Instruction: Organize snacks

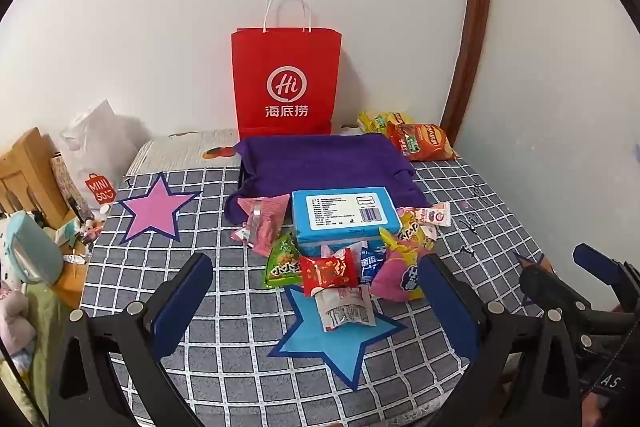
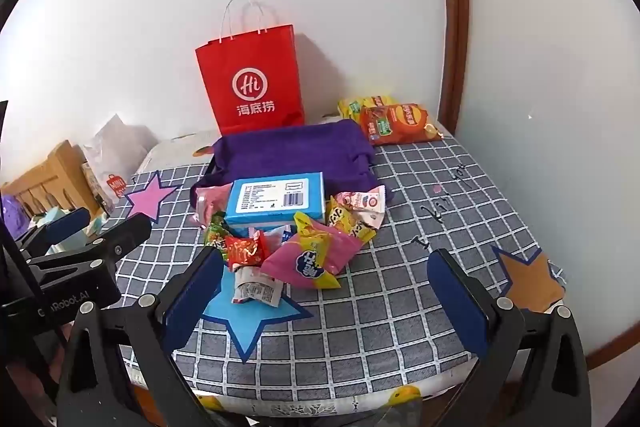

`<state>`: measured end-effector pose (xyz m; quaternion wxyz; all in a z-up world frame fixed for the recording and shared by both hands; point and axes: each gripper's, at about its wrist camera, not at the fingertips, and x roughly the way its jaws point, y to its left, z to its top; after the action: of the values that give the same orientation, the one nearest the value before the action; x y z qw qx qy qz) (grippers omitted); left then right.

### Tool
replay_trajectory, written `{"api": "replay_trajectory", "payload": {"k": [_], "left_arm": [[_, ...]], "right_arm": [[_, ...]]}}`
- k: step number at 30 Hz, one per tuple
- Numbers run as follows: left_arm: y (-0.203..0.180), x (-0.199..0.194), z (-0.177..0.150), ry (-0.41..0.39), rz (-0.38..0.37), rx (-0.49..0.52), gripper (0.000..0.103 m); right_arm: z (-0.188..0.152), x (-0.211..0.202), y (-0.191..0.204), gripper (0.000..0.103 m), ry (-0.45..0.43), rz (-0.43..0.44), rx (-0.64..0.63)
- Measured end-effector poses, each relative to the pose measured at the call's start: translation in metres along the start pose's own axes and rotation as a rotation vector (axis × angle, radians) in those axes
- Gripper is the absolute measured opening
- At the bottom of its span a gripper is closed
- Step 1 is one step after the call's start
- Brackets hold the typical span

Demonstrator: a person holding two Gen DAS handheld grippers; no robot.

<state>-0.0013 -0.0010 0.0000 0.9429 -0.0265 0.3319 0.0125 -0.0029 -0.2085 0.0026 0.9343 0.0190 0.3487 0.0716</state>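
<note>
Left gripper (image 1: 316, 301): hovering over the bed's near edge, tilting down; jaws standing wide, gripping nothing.
Right gripper (image 2: 326, 285): hanging beside it, jaws equally wide, likewise empty.
Snack pile (image 1: 340, 267): small packets lying heaped mid-bed around a blue box (image 1: 344, 213); probably tipped out for sorting.
Purple tray (image 1: 320, 157): sitting just behind the pile, likely waiting as the destination.
Red bag (image 1: 286, 83): standing at the far edge against the wall.
Chip bags (image 1: 420, 141): resting in the far right corner.
Open room: checked cover (image 1: 240, 315) lying bare along the near and right edges.
</note>
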Motion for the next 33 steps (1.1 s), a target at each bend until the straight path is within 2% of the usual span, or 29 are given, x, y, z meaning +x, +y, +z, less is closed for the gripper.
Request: {"api": "replay_trajectory", "payload": {"k": [8,14,16,33], "left_arm": [[0.001,-0.002,0.000,0.017,-0.037,-0.022,0.103],[0.007,-0.002,0.001,0.015,-0.031,-0.032,0.102],[0.007,-0.003,0.001,0.013,-0.026,-0.028,0.102],[0.006,-0.006,-0.001,0.000,-0.023,-0.028,0.102]], "right_arm": [[0.000,0.000,0.000,0.101,-0.003,-0.008,-0.016],[-0.005,0.004,-0.014,0.101,-0.004,-0.004,-0.012],[0.002,-0.001,0.002,0.101,0.004,-0.021,-0.017],[0.002,-0.005,0.005,0.101,-0.005,-0.019,-0.011]]}}
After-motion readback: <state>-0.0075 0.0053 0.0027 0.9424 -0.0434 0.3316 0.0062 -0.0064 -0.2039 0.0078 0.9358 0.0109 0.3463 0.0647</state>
